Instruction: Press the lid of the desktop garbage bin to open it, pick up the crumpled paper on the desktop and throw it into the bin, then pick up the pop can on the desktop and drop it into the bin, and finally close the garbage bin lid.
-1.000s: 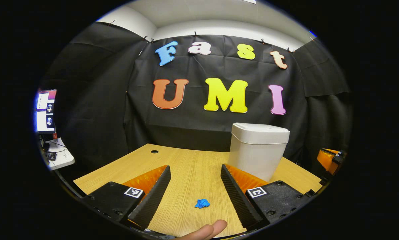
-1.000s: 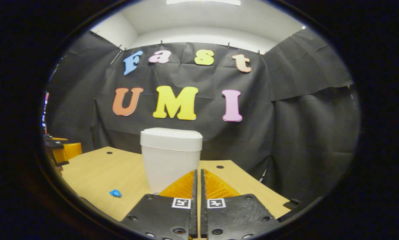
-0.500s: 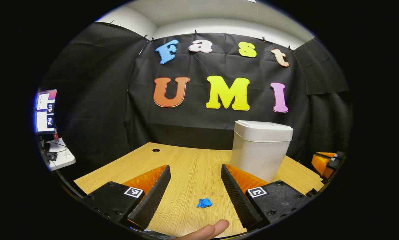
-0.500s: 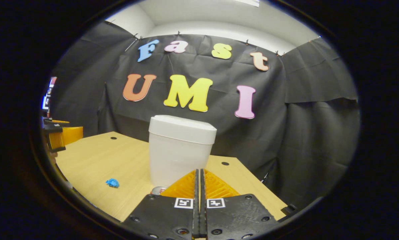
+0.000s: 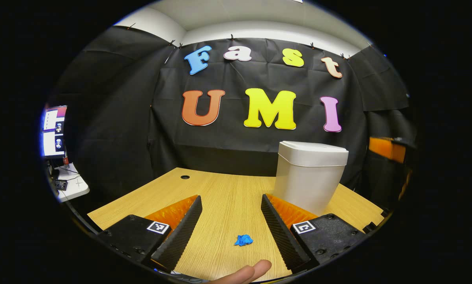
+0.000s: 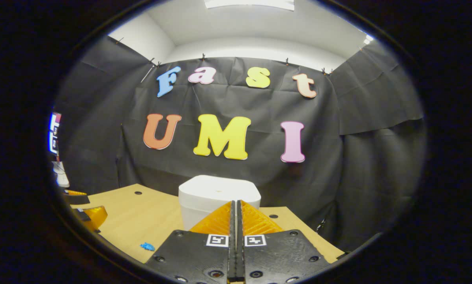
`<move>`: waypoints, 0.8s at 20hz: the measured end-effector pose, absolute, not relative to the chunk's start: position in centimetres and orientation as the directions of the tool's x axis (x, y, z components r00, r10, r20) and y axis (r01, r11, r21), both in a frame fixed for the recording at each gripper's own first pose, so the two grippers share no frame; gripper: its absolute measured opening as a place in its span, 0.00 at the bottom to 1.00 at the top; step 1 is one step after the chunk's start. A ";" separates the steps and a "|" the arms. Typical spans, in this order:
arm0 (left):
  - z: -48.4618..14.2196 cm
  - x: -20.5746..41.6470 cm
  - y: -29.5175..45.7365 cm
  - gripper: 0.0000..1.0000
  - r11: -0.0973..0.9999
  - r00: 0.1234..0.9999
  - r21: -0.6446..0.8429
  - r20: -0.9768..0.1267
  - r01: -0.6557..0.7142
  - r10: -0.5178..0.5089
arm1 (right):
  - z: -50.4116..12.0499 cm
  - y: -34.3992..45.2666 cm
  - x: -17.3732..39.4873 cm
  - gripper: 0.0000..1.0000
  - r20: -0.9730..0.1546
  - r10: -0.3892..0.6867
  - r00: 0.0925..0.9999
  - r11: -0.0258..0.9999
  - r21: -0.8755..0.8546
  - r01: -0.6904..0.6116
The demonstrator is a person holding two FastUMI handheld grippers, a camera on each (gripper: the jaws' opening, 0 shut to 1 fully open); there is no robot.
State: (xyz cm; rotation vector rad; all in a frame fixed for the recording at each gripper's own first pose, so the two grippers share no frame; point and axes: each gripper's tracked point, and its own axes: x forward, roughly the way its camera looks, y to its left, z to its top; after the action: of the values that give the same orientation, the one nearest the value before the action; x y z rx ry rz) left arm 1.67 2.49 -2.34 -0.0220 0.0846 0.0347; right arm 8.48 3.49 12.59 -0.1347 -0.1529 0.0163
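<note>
On the wooden surface (image 5: 220, 193) we see the white bin (image 5: 309, 175) standing upright with its lid (image 5: 314, 152) closed, at the right of the left gripper view. The left gripper (image 5: 231, 205) hangs low over the surface with its jaws spread wide and empty, and the blue paper (image 5: 244, 240) (a small crumpled wad) lies on the wood between them, touching neither. A fingertip (image 5: 251, 272) shows at the bottom edge. In the right gripper view, the right gripper (image 6: 235, 211) has its jaws pressed together on nothing, raised in front of the bin's lid; the paper lies well to the left.
</note>
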 end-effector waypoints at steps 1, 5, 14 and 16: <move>-2.4 1.7 2.6 0.98 0.999 0.996 -0.020 -0.084 -0.038 0.036 | 13.4 4.0 9.1 0.00 0.155 0.035 0.987 0.992 -0.128 -0.015; -2.7 1.9 2.5 0.98 0.999 0.995 -0.019 -0.090 -0.037 0.035 | 13.9 6.7 12.6 0.00 0.088 0.083 0.993 0.990 -0.121 -0.072; -2.9 2.4 4.3 0.98 0.997 0.993 -0.036 -0.101 -0.061 0.058 | 10.8 7.9 20.9 0.00 -0.097 0.062 0.993 0.993 -0.092 -0.071; -3.0 2.3 5.1 0.98 0.997 0.992 -0.029 -0.105 -0.076 0.073 | 10.2 7.7 21.5 0.00 -0.119 0.051 0.992 0.994 -0.094 -0.062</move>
State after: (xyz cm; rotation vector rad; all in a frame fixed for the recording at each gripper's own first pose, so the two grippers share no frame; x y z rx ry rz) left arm 2.31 5.05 -2.97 -0.0331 0.1042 0.0745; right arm 21.53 7.69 10.17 -0.0974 0.1171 0.0568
